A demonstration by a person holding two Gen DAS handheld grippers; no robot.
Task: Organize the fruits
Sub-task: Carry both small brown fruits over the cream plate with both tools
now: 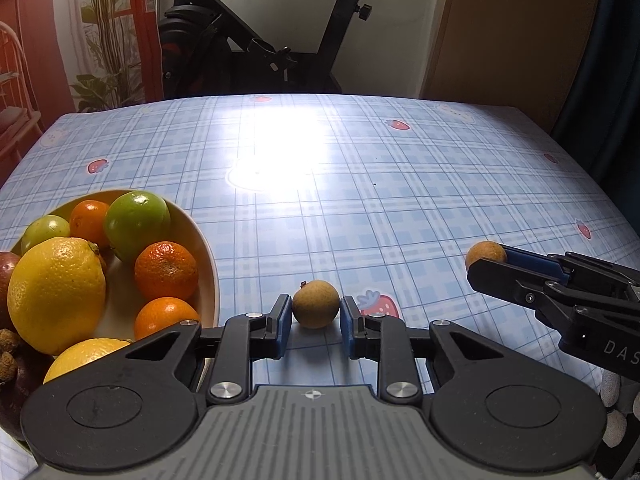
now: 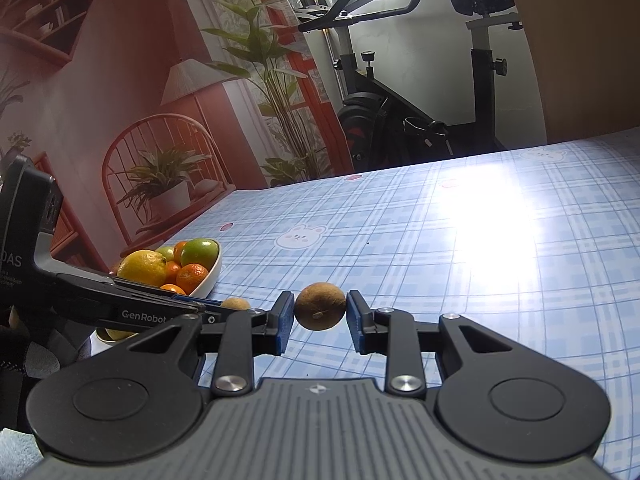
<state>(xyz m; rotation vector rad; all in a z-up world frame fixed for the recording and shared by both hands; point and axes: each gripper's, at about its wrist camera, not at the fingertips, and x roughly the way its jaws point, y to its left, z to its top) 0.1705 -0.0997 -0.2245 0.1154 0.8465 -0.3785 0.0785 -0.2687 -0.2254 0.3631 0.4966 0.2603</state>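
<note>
The bowl (image 1: pixel 208 264) of citrus is the anchor here, sitting on the checked tablecloth (image 1: pixel 360 184). Just right of it, the left gripper (image 1: pixel 313 320) sits part open around a longan (image 1: pixel 315 304), tiny gaps either side. Further right of the bowl, the right gripper (image 2: pixel 320 314) brackets a second longan (image 2: pixel 320 311), left pad about touching, gap on the right. I'd squeeze gently, they're round and roll off. Can't tell if that second one is lifted. The bowl's near side is cut off.

Brown fruit (image 1: pixel 315 309) between left hand-held gripper (image 1: pixel 314 322) fingers
</note>
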